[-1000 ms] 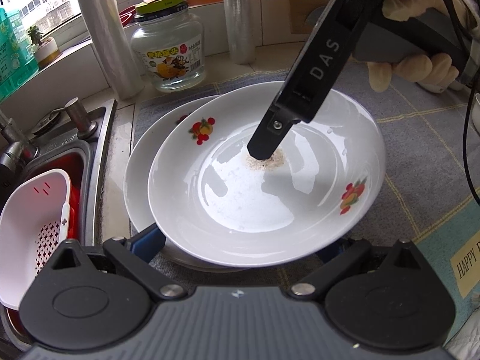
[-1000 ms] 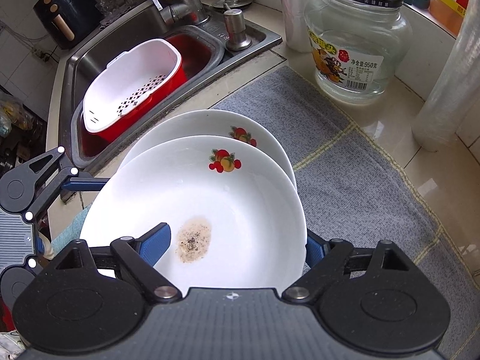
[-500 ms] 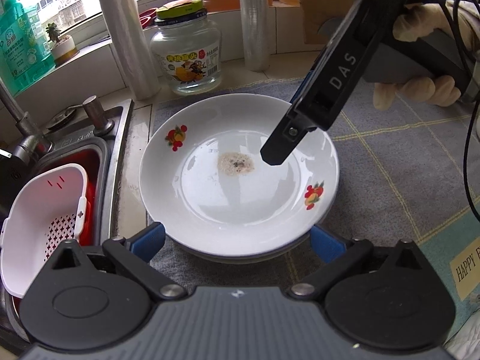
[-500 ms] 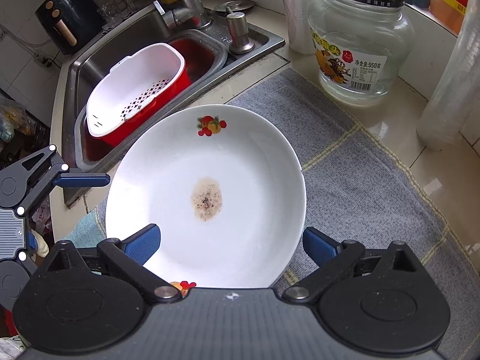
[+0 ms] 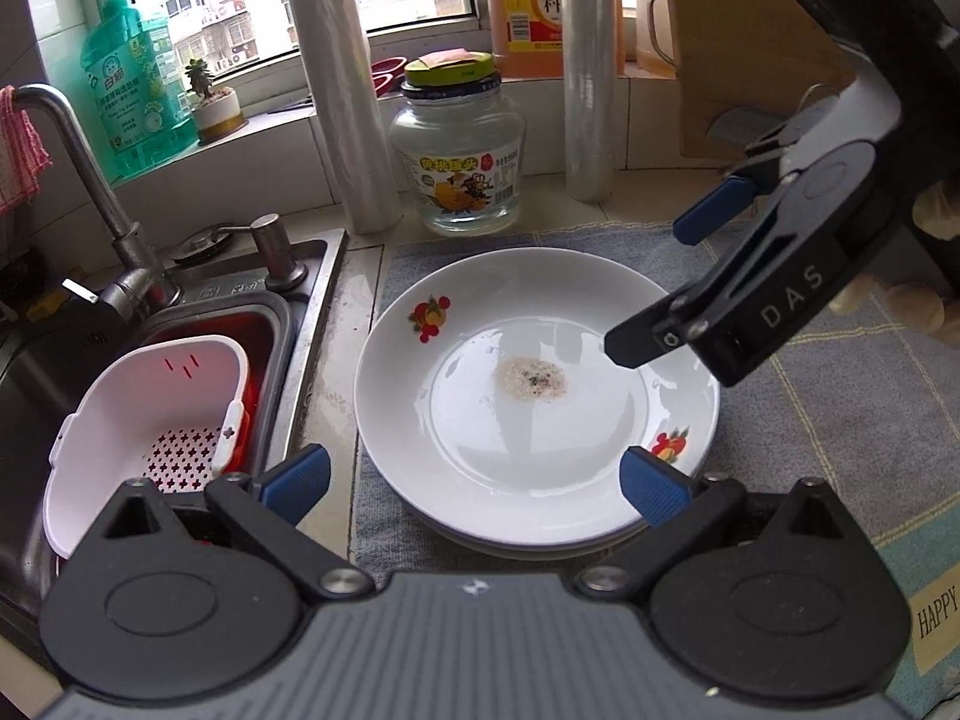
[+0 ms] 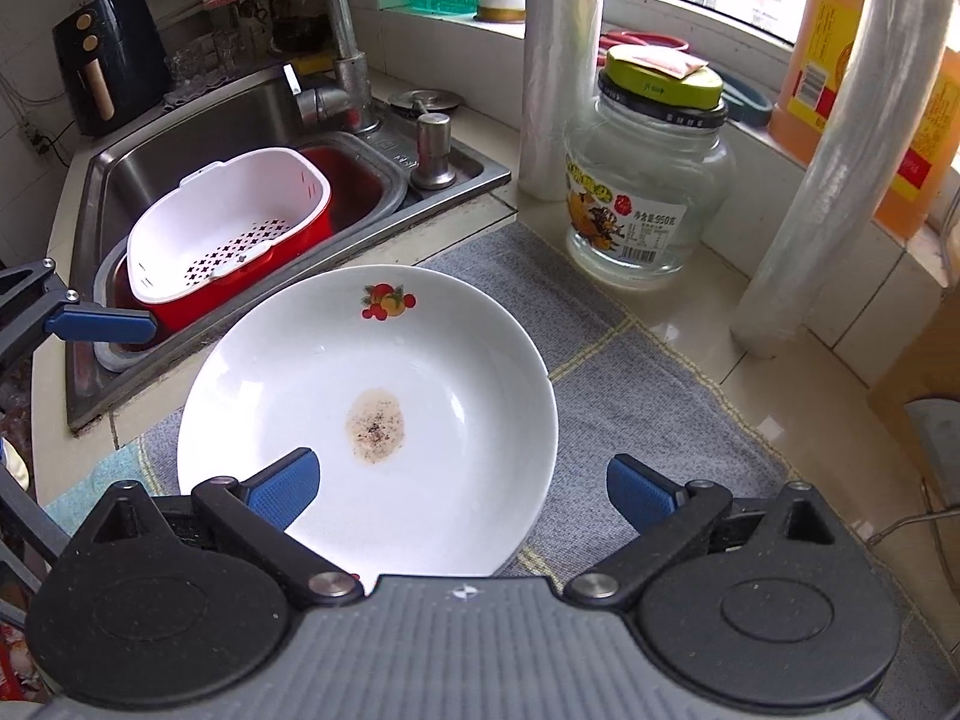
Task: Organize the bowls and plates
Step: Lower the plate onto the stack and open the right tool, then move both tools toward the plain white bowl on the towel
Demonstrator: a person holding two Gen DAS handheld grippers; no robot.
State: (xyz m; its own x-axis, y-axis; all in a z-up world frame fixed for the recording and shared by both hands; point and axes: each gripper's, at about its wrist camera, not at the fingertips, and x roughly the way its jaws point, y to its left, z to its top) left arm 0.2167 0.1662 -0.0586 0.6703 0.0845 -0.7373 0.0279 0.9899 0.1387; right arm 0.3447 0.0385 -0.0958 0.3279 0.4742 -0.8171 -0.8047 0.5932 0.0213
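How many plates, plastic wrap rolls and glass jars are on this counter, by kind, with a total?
Plates: 2, a top plate stacked on a lower plate
Plastic wrap rolls: 2, a left roll and a right roll
Glass jars: 1, the glass jar
Total: 5

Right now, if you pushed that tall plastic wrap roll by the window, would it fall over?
Probably. The plastic wrap roll stands upright, tall and narrow, so a nudge near its top would likely tip it. Being round, it might then roll along the counter.
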